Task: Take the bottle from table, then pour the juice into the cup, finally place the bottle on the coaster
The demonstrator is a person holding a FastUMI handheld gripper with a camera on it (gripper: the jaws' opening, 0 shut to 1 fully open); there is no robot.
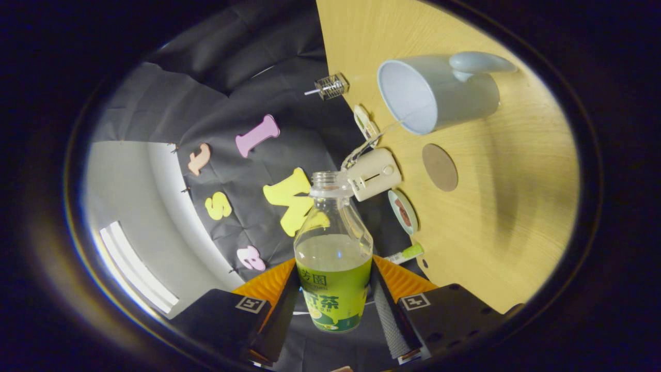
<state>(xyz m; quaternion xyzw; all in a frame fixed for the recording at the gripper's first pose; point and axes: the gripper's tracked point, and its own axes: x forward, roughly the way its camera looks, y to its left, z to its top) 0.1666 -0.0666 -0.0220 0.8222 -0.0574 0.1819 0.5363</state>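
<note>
Pale wood surface (516,206) appears rolled sideways, so the pour seems in hand: the jaws (334,289) are clamped on the uncapped bottle (333,258), juice still inside. Next, its mouth must reach the cup (439,95) beyond; the coaster (440,167) waits nearer, and a cream gadget (373,174) crowds the neck.

My gripper (333,294) is rolled hard onto its side, both fingers (279,305) pressed against the bottle (333,258), clamping it at the labelled lower body.
</note>
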